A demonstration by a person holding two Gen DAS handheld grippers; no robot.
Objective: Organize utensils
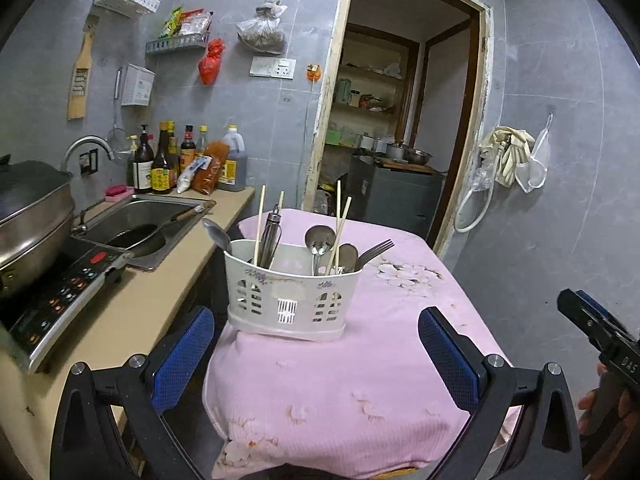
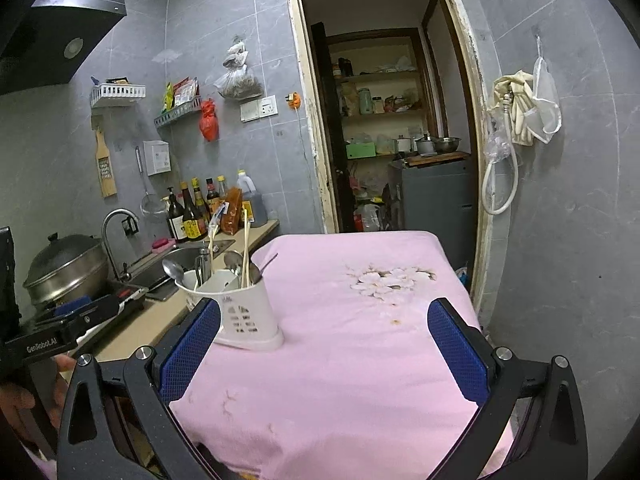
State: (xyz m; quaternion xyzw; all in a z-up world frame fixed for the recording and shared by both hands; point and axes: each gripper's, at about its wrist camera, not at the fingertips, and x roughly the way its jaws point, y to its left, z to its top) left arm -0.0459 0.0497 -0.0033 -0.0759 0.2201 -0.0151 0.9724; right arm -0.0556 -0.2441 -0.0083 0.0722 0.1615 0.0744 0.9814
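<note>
A white plastic utensil holder point(image 1: 286, 300) with arched cut-outs and a faint floral print is seen standing upright on the pink flowered cloth point(image 1: 360, 380) that covers the tabletop, near its left edge, beside the beige kitchen counter point(image 1: 132, 320). It is filled with metal spoons point(image 1: 320, 240), a fork point(image 1: 374, 252), pale wooden chopsticks point(image 1: 340, 232) and a metal tool point(image 1: 272, 236) whose kind cannot be told. All handles and stems are set roughly upright, long axes near vertical; the fork is tilted to the right, and one spoon is leaned out to the left.

The left gripper point(image 1: 316, 356) is held with its blue-padded fingers point(image 1: 184, 356) spread wide, nothing between them, short of the holder. The right gripper point(image 2: 324, 348) is likewise spread wide and empty, the holder lying just beyond its left finger.
</note>
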